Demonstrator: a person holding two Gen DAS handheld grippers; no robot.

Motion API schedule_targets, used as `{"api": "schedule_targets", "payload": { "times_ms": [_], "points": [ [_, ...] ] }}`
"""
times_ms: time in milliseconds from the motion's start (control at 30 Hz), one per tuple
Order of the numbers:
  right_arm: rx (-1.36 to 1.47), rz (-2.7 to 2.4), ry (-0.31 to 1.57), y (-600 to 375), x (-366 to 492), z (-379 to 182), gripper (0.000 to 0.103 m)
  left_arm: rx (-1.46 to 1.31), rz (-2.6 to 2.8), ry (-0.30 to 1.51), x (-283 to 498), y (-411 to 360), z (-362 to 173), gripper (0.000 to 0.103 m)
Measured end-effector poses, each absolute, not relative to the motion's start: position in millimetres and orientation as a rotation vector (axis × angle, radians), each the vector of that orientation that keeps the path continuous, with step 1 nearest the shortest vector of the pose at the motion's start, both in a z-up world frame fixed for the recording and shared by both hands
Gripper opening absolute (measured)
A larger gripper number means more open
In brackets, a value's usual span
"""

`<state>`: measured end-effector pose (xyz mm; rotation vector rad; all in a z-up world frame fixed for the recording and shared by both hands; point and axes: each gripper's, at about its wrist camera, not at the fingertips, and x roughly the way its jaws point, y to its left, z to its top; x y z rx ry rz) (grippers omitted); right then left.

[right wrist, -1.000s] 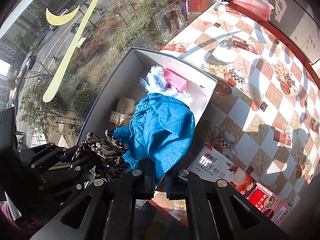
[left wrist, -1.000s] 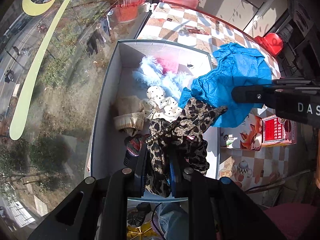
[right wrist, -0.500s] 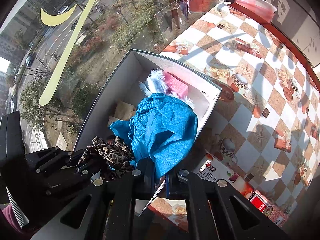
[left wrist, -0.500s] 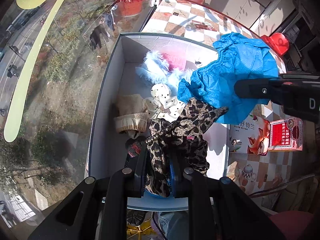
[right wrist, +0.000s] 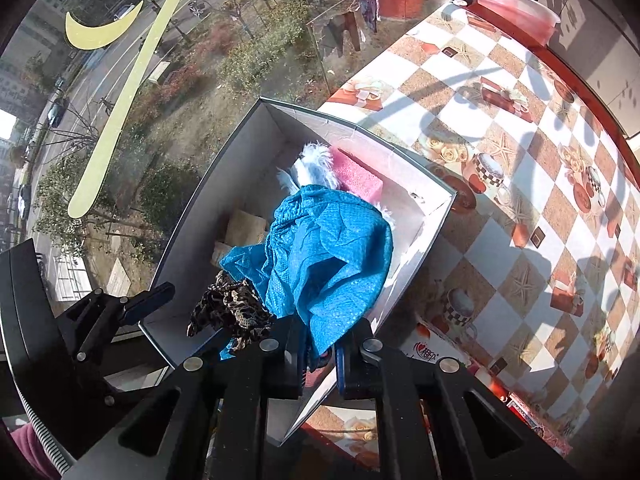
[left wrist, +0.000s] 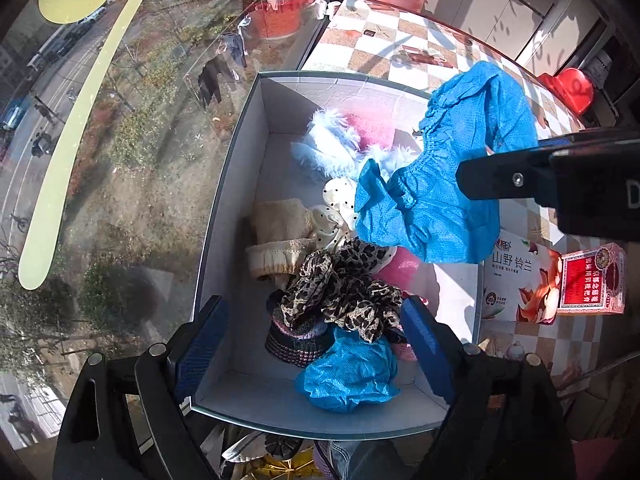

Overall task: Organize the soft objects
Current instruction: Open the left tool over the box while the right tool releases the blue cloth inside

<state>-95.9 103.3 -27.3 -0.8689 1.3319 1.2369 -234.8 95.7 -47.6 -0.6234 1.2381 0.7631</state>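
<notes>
A white cardboard box holds soft things: a leopard-print cloth, a crumpled blue piece, a beige knit, a white dotted cloth, a pale blue fluffy piece and a pink sponge. My left gripper is open above the box's near end, the leopard cloth lying free between its fingers. My right gripper is shut on a blue fabric and holds it hanging over the box.
The box stands at the edge of a checkered table against a window. Two printed cartons lie right of the box. A pink basin and a red object sit at the table's far side.
My left gripper has opened and let go of the leopard cloth, which now lies in the box. The right gripper still holds the blue fabric and has lifted it slightly.
</notes>
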Motion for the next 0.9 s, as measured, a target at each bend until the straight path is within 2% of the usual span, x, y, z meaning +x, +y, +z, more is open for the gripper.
{"api": "schedule_targets", "payload": {
  "times_ms": [33, 67, 100, 233, 300, 767, 900],
  "points": [
    [-0.865, 1.234, 1.319, 103.5, -95.4, -25.3, 0.063, -0.621, 0.763, 1.243, -234.6, 95.3, -47.8, 0.090],
    [-0.854, 1.232, 1.298, 102.9, -94.6, -22.0, 0.089, -0.620, 0.768, 1.249, -234.8, 95.8, -47.7, 0.090],
    [-0.849, 1.223, 1.278, 101.8, -93.9, -19.1, 0.093, -0.619, 0.776, 1.251, -235.0, 96.9, -46.7, 0.090],
    [-0.857, 1.194, 1.295, 100.1, -90.1, -18.3, 0.093, -0.615, 0.808, 1.240, -236.6, 100.3, -41.0, 0.091],
    [-0.870, 1.174, 1.294, 96.5, -88.7, -18.9, 0.103, -0.591, 0.850, 1.236, -238.1, 100.3, -36.7, 0.091],
    [-0.857, 1.144, 1.309, 75.6, -95.1, -16.2, 0.103, -0.618, 0.855, 1.243, -242.3, 95.1, -35.0, 0.091],
    [-0.860, 1.139, 1.311, 74.3, -98.7, -16.6, 0.103, -0.624, 0.805, 1.178, -250.4, 92.3, -28.9, 0.090]
  ]
}}
